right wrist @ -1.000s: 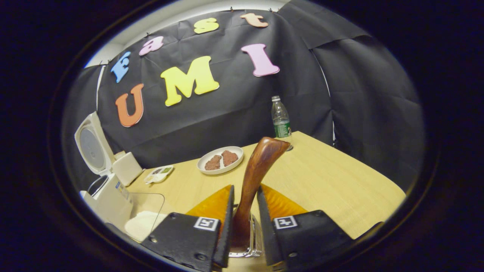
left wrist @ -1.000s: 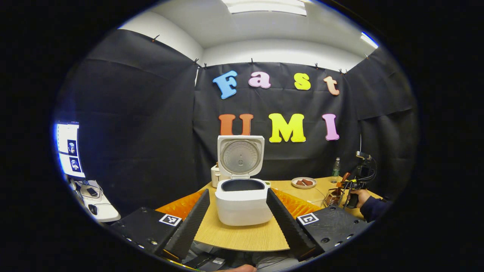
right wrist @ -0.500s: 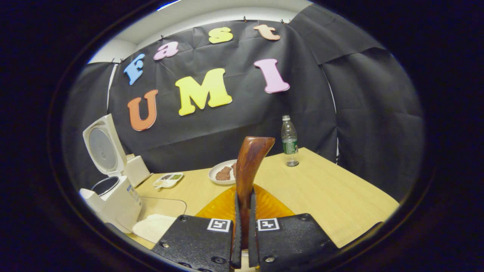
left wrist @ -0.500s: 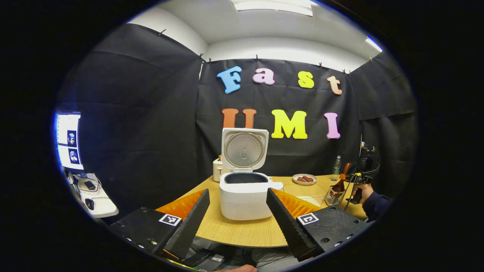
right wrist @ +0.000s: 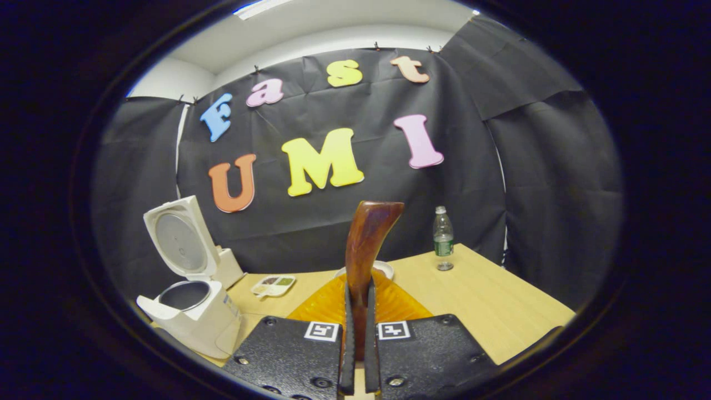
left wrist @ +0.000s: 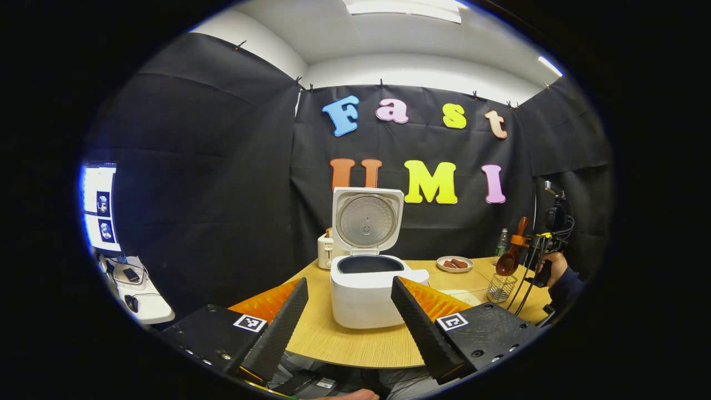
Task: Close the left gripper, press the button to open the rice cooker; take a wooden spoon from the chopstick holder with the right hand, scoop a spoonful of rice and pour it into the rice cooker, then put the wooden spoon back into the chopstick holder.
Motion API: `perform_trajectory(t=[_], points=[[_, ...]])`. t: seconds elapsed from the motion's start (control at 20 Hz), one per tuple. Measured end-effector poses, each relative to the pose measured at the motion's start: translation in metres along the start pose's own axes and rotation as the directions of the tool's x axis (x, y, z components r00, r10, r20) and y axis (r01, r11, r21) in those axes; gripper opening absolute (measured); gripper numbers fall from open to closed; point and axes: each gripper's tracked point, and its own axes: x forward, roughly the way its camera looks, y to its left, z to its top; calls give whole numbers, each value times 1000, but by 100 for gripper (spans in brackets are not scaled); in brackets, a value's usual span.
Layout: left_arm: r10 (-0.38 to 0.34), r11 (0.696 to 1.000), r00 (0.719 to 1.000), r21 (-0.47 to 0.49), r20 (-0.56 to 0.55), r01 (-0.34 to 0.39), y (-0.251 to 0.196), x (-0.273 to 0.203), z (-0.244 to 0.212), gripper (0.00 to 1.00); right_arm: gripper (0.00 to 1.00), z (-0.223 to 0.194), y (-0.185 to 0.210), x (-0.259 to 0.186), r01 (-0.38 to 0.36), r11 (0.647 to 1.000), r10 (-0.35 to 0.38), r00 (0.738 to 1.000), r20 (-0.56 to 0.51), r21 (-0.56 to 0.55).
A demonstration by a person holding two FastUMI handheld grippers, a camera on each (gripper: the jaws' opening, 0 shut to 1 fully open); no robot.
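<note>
The white rice cooker (left wrist: 364, 297) stands open on the wooden table (left wrist: 355, 344), lid (left wrist: 366, 219) upright; it also shows low at the left in the right gripper view (right wrist: 191, 316). My left gripper (left wrist: 349, 283) is open, back from the cooker's front, with nothing between its fingers. My right gripper (right wrist: 358, 291) is shut on the brown wooden spoon's handle (right wrist: 366, 239), which sticks up between the fingers. In the left gripper view the spoon (left wrist: 508, 258) hangs bowl down just above the wire chopstick holder (left wrist: 501, 287), held by the far gripper (left wrist: 527, 243).
A clear container (left wrist: 458, 293) sits right of the cooker. A plate with brown food (left wrist: 454, 263), a water bottle (right wrist: 442, 239), a small sectioned dish (right wrist: 272, 284) and a white appliance (left wrist: 325, 251) stand toward the back. A side desk with a monitor (left wrist: 100, 214) is far left.
My right gripper shut on the spoon handle and lifted the spoon up out of the chopstick holder. The left gripper drew back slightly from the cooker, staying open.
</note>
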Motion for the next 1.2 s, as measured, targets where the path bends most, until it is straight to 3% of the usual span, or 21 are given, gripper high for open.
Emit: perform_trajectory(t=[0.3, 0.45, 0.75, 0.95, 1.2], points=[[12, 1000, 1000, -4, 11, -12, 12, 31, 4, 95, 12, 14, 76, -14, -149, 986, 153, 987, 52, -72], [13, 1000, 999, 14, 37, -14, 9, 47, 9, 94, 12, 3, 100, -15, -179, 975, 187, 981, 52, -134], [-29, 998, 999, 52, 41, 27, -9, 70, 3, 94, 12, -33, 115, 11, -152, 966, 164, 986, 38, -211], [-39, 998, 999, 48, 29, 37, -15, 79, -3, 94, 12, -89, 113, 39, -130, 976, 118, 990, -79, -176], [-31, 997, 999, 68, 10, 30, -10, 87, -13, 94, 12, -138, 100, 57, -46, 977, 16, 990, -143, -209]])
